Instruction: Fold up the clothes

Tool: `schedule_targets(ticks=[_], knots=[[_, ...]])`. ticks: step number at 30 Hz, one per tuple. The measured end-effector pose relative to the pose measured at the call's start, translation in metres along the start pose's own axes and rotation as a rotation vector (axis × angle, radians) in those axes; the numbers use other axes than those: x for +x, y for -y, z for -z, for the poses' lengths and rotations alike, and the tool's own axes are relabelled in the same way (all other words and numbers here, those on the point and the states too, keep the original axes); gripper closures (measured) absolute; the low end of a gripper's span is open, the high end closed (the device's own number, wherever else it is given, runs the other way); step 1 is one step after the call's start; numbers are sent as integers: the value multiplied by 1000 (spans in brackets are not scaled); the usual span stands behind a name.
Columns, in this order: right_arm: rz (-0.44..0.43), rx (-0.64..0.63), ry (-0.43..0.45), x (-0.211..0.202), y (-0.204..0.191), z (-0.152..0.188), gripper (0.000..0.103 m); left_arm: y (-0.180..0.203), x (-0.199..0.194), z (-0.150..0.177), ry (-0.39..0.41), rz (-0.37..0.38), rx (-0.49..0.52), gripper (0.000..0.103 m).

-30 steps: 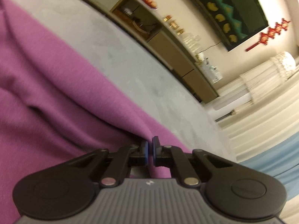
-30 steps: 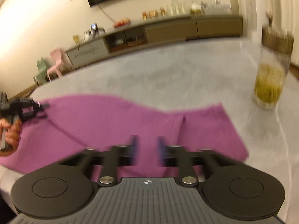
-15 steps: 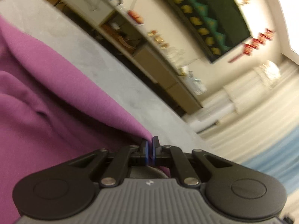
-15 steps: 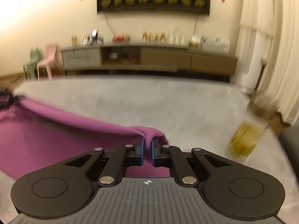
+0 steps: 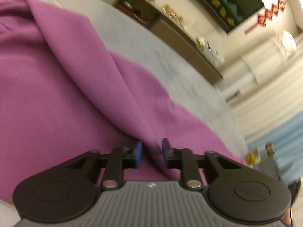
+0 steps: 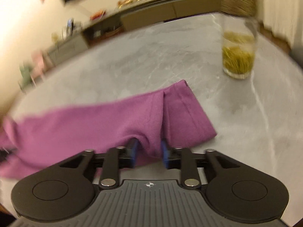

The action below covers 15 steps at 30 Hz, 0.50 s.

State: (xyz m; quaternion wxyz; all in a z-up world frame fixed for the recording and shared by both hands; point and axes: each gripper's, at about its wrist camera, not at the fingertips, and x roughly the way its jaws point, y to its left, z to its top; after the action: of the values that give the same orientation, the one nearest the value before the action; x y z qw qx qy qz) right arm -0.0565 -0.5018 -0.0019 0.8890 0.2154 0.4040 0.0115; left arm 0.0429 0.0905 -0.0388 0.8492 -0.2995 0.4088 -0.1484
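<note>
A purple garment lies on a grey marble table. In the left wrist view a raised fold of it runs down between the fingers of my left gripper, whose jaws stand apart around the cloth. In the right wrist view the garment lies in a folded band with a sleeve-like end at the right. My right gripper is open, with a hump of the cloth between its blue pads.
A glass jar with yellow-green contents stands on the table to the far right of the garment. A long low cabinet runs along the wall beyond the table. Both views are motion-blurred.
Both grippers were shut on the garment half a second ago and have opened. The lifted edge has come down onto the table, leaving the cloth folded over.
</note>
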Motion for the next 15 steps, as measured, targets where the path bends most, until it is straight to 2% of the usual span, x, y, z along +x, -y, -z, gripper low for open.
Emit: schedule_targets(ticks=[1, 2, 4, 7, 10, 12, 13, 15], knots=[[-33, 59, 12, -4, 7, 1, 51, -1, -1, -3, 14, -7, -9, 73], [-67, 121, 16, -8, 14, 3, 47, -2, -1, -6, 25, -12, -18, 71], [-131, 240, 25, -15, 25, 7, 44, -2, 0, -11, 41, -29, -32, 66], [-197, 378, 18, -11, 37, 13, 40, 0, 11, -14, 39, -59, -26, 63], [-187, 458, -3, 4, 41, 17, 40, 6, 22, -17, 44, -93, 3, 63], [-172, 495, 10, 6, 42, 19, 40, 9, 24, -19, 57, -110, 24, 67], [-157, 519, 28, 2, 43, 22, 40, 11, 24, -19, 58, -116, 35, 77], [-133, 532, 49, 1, 44, 25, 40, 14, 25, -20, 62, -127, 58, 89]])
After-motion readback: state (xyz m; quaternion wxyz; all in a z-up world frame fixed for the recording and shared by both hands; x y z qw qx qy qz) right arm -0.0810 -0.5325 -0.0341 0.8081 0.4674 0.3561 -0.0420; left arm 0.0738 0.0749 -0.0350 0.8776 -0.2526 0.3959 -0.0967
